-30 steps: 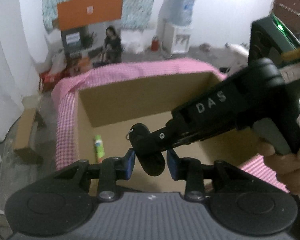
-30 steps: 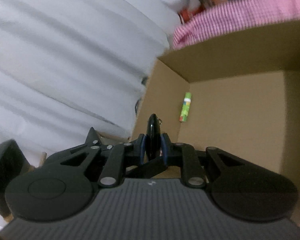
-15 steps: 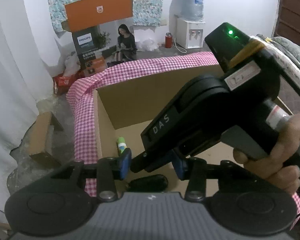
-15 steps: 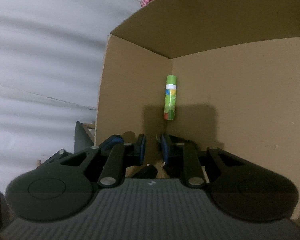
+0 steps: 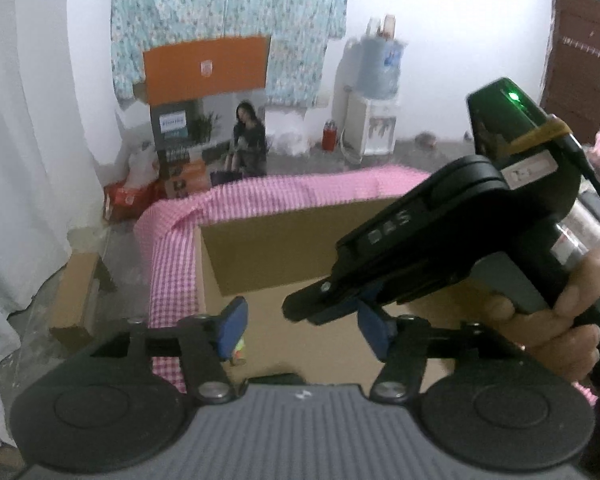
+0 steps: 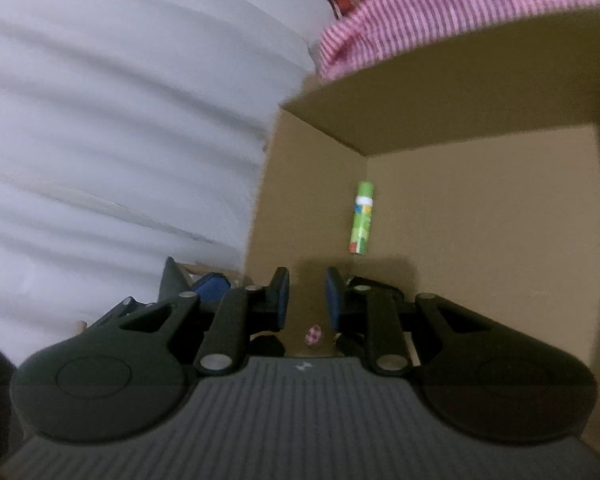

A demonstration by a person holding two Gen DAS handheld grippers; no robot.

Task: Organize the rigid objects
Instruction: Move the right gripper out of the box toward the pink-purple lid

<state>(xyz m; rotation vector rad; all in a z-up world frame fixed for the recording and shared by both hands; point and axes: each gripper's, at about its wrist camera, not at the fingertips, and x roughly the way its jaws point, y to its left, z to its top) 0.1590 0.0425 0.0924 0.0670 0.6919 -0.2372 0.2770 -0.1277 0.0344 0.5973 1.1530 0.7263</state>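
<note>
The right gripper [image 6: 306, 300] has let go (its jaws now apart, holding nothing). The black thing is dropped in the cardboard box [image 6: 480, 216] near the green tube [image 6: 362, 218]. The left gripper [image 5: 298, 322] is open too.

"DAS" — blurred — on the right gripper [image 5: 324, 304] body.

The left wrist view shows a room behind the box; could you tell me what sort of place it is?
Probably a lived-in home room: a water dispenser by the wall, floral cloth hung up, checked tablecloth.
</note>
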